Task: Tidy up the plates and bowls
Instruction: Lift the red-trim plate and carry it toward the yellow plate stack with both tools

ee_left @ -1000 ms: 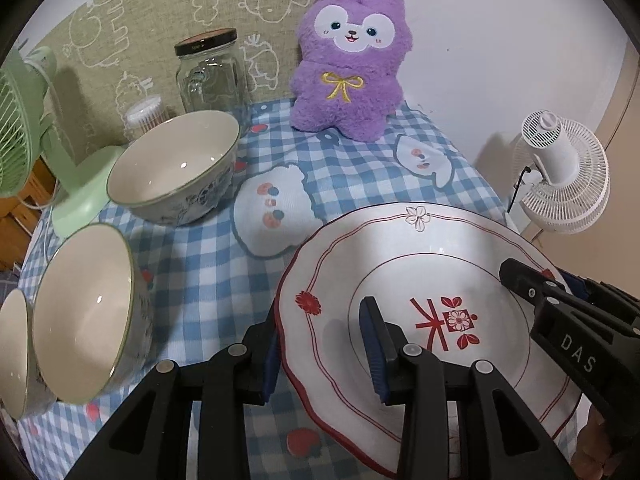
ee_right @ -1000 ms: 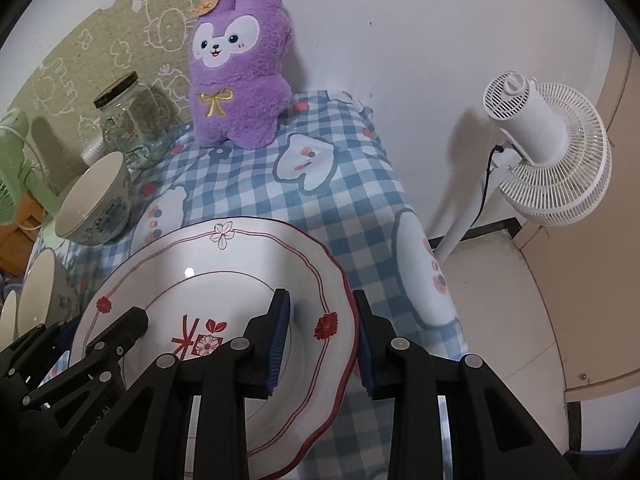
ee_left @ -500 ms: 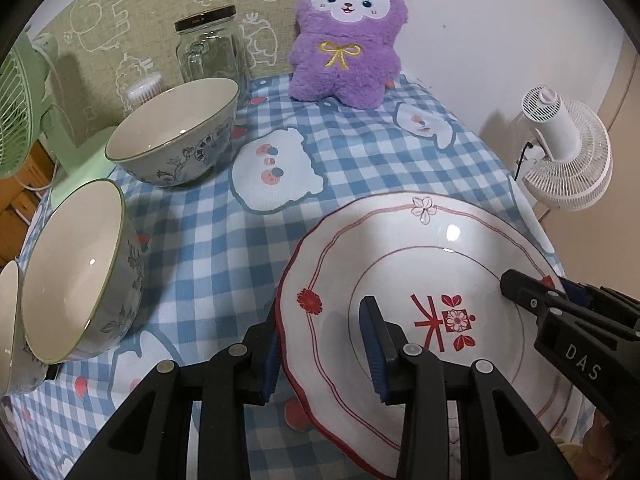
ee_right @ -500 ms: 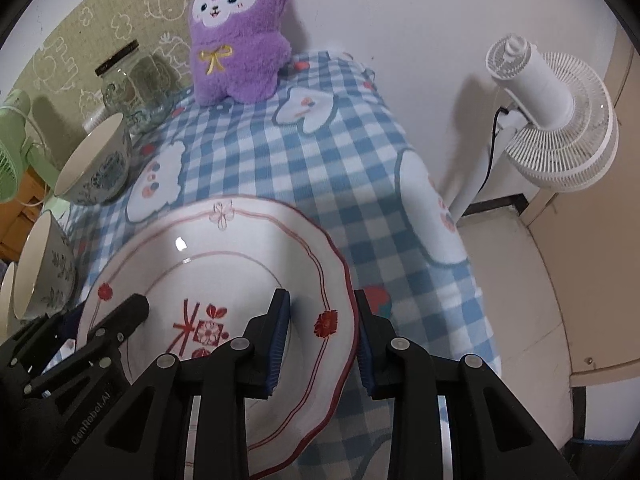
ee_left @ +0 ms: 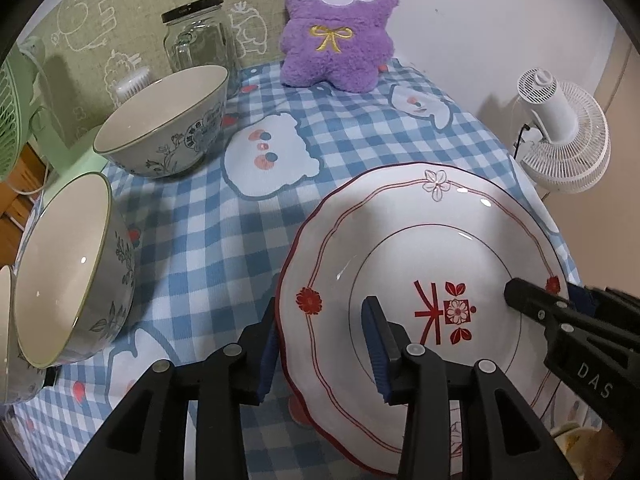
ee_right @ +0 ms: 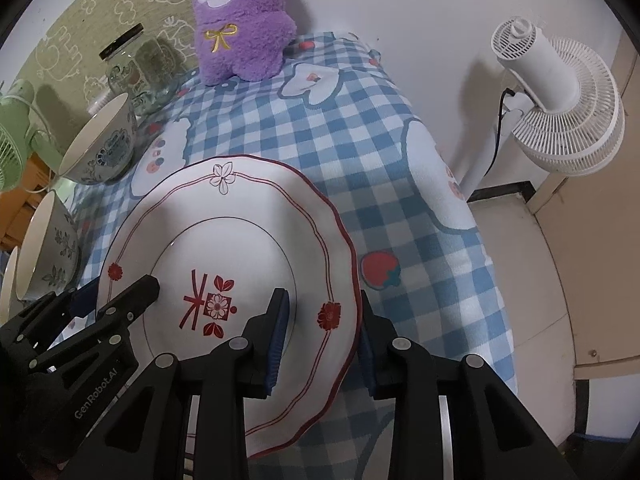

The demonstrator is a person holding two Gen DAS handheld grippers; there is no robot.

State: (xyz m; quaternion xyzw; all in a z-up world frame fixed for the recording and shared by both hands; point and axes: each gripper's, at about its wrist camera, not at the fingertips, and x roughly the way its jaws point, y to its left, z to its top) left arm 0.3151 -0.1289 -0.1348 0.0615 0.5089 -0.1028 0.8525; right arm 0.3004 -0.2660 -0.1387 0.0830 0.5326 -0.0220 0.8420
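A white plate with a red rim and red flower mark point(ee_left: 424, 240) point(ee_right: 240, 232) is held above the checked tablecloth by both grippers. My left gripper point(ee_left: 320, 332) is shut on its left rim. My right gripper point(ee_right: 322, 320) is shut on its right rim and also shows in the left wrist view point(ee_left: 560, 320). Two floral bowls stand on the left: a far one point(ee_left: 164, 120) point(ee_right: 100, 144) and a near one point(ee_left: 64, 268) point(ee_right: 44, 252). A third bowl's rim point(ee_left: 6, 320) shows at the far left edge.
A purple plush toy point(ee_left: 340, 24) and a glass jar point(ee_left: 200, 40) stand at the back of the table point(ee_left: 340, 140). A green fan point(ee_left: 16, 100) is at the left. A white fan point(ee_right: 556, 96) stands on the floor beyond the table's right edge.
Both grippers have lifted the plate and drawn it back toward the table's near side; the views now look down more steeply. The bowls have not moved.
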